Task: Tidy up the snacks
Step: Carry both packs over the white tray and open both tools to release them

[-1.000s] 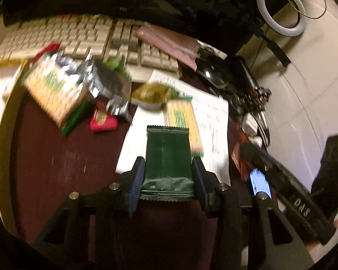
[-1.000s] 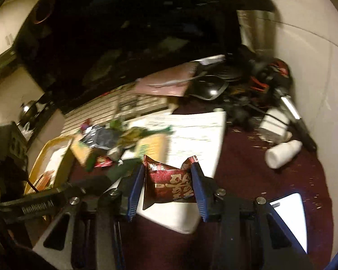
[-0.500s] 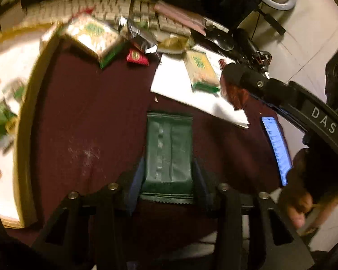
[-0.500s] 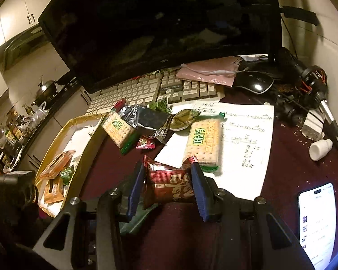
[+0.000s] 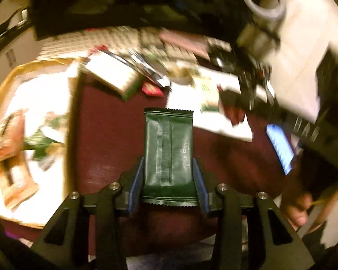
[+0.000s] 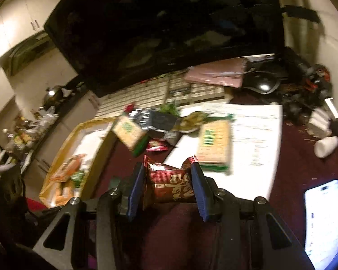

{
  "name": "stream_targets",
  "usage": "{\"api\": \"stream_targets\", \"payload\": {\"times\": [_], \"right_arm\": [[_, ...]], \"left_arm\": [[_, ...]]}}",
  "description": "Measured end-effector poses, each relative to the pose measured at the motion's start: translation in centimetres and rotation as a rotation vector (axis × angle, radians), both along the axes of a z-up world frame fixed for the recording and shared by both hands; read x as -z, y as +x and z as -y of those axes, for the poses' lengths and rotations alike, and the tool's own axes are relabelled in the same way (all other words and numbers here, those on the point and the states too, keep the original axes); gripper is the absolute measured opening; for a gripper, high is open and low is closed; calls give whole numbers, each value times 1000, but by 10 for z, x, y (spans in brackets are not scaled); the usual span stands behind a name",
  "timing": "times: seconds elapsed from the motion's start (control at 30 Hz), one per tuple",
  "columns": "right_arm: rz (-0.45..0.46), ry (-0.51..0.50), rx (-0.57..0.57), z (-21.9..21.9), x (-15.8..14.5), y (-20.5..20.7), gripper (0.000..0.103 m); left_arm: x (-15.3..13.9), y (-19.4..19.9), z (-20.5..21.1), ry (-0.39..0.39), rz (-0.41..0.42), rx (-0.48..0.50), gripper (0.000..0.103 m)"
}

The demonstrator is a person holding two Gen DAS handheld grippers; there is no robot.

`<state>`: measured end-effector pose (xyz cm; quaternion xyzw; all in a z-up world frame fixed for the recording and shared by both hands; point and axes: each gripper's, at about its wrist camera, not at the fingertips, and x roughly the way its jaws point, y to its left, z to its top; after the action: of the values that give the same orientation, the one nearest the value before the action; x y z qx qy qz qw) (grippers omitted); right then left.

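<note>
My left gripper (image 5: 168,171) is shut on a dark green snack packet (image 5: 169,148), held above the maroon table. My right gripper (image 6: 167,177) is shut on a red snack packet (image 6: 170,185), also held above the table. A gold-rimmed tray (image 5: 72,103) with several snacks lies at the left; it also shows in the right wrist view (image 6: 87,123). Loose snacks lie in a pile by the keyboard: a cracker pack (image 6: 214,145) on white paper, another cracker pack (image 6: 129,132), a silver wrapper (image 6: 155,119) and a small red packet (image 6: 156,145).
A keyboard (image 6: 151,94), a monitor (image 6: 169,29), a pink pouch (image 6: 216,74) and a mouse (image 6: 261,83) stand behind the pile. A lit phone (image 6: 322,220) lies at the right. A white bottle (image 6: 326,146) and cluttered tools lie at the far right. White paper (image 6: 254,139) covers the table's middle.
Both views have swung and blurred. The left gripper has turned left with the green packet, so the tray fills more of its view. The right gripper still holds the red packet.
</note>
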<state>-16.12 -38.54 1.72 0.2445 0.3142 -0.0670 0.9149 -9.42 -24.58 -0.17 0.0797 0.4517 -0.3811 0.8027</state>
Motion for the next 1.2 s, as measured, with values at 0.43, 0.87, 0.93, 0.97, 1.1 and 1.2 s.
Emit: {"api": "stream_targets", "payload": {"times": [0.43, 0.87, 0.93, 0.97, 1.1, 1.2], "right_arm": [[22, 117, -347, -81, 9, 118, 42], [-116, 178, -427, -112, 35, 191, 46], [-108, 202, -433, -110, 36, 189, 46], [-102, 216, -431, -108, 35, 186, 46], [-14, 230, -399, -94, 16, 155, 55], [33, 264, -372, -75, 8, 132, 58]], "left_arm": [[0, 106, -89, 27, 2, -380, 44], [9, 102, -95, 63, 51, -337, 49], [7, 97, -97, 40, 58, -331, 59], [5, 94, -98, 22, 62, -329, 67], [-10, 78, -99, -16, 124, -337, 82], [-19, 68, -97, -58, 130, -328, 82]]}}
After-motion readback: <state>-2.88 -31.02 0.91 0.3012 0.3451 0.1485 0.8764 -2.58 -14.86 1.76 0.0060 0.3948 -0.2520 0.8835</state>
